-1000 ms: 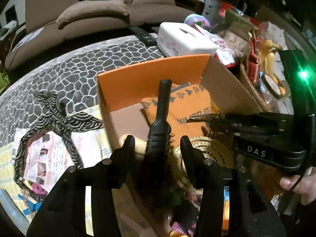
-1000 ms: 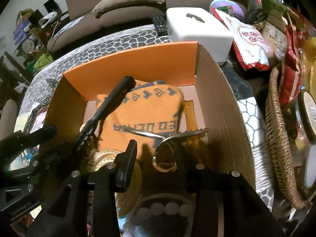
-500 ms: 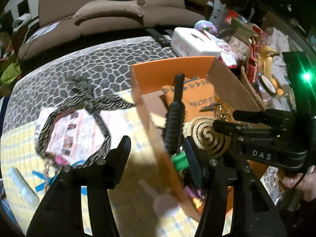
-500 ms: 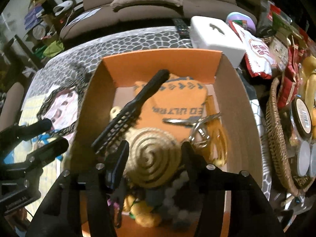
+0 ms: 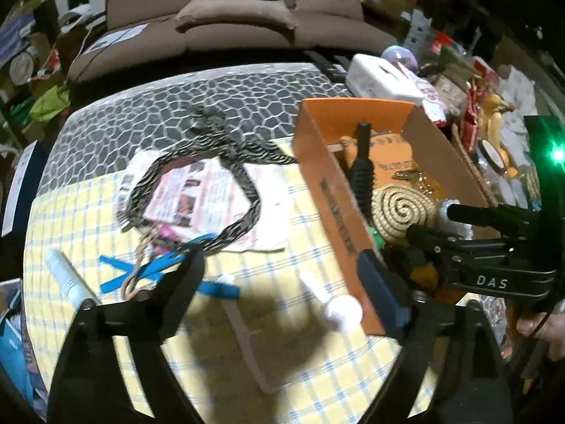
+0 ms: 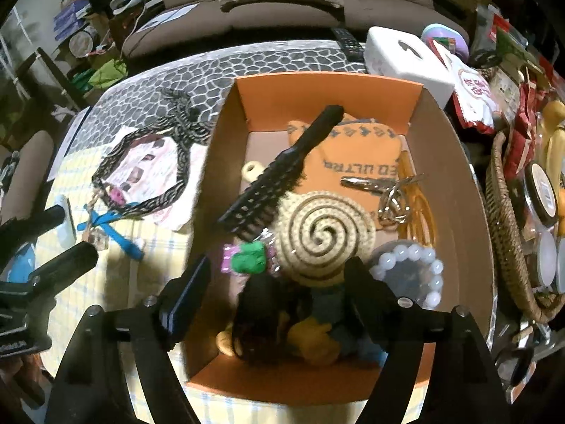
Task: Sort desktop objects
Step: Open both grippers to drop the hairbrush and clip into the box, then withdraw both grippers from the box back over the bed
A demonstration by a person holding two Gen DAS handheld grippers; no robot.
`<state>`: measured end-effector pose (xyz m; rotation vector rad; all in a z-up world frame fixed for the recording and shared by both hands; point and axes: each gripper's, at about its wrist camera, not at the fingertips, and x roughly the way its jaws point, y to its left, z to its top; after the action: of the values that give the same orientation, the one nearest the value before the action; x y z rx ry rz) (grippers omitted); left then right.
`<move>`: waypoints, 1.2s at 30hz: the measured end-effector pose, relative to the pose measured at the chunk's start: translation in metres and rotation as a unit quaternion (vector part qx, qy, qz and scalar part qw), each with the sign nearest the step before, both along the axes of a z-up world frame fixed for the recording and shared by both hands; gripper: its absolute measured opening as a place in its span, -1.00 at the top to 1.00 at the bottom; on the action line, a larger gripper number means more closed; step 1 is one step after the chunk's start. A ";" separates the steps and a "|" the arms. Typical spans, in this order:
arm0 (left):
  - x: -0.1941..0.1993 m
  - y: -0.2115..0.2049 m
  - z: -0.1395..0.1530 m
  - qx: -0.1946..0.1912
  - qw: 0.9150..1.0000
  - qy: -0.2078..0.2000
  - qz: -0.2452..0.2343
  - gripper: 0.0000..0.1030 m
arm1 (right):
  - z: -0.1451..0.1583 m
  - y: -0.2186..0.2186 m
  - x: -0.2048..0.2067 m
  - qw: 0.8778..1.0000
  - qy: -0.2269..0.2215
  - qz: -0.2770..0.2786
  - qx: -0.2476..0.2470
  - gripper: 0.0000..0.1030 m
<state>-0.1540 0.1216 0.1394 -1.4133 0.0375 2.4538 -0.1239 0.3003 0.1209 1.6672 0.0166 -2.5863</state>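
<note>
An orange cardboard box (image 6: 328, 88) holds a black brush (image 6: 282, 173), a tan spiral coaster (image 6: 325, 233), a metal key ring (image 6: 388, 190), a bead bracelet (image 6: 409, 272) and an orange cloth. My right gripper (image 6: 279, 268) hangs above the box's near end with its jaws opening and nothing gripped. My left gripper (image 5: 279, 261) is over the yellow checked cloth, just left of the box (image 5: 328, 183). Its jaws are opening too, with only a small white bottle (image 5: 335, 304) lying below them. A striped headband (image 5: 197, 183), blue strips (image 5: 166, 268) and a white tube (image 5: 67, 279) lie on the table.
A printed leaflet (image 5: 190, 198) lies under the headband. Right of the box stand a wicker basket (image 6: 505, 219) with jars, a white case (image 6: 406, 56) and a snack bag (image 6: 473, 95). A remote (image 6: 348, 42) and a sofa lie beyond the table's far edge.
My left gripper let go of the black brush into the box and moved left over the yellow cloth. My right gripper released the key ring and drew back. Both opened wide.
</note>
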 end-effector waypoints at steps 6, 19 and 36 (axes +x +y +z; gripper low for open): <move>0.014 -0.025 -0.002 -0.009 1.000 -0.006 0.013 -0.78 | 0.002 -0.021 0.011 1.000 0.000 0.011 0.002 -0.59; 0.047 -0.076 -0.006 -0.022 0.999 -0.029 0.022 -1.00 | 0.009 -0.063 0.038 0.999 0.003 0.033 0.007 -0.60; 0.079 -0.144 -0.005 -0.021 0.997 -0.036 0.065 -1.00 | 0.000 -0.128 0.070 0.997 -0.004 0.072 0.013 -0.60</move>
<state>-0.0750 -0.0229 0.1347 -1.5685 -0.0187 2.5161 -0.0536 0.1720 0.1206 1.6199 0.1637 -2.4834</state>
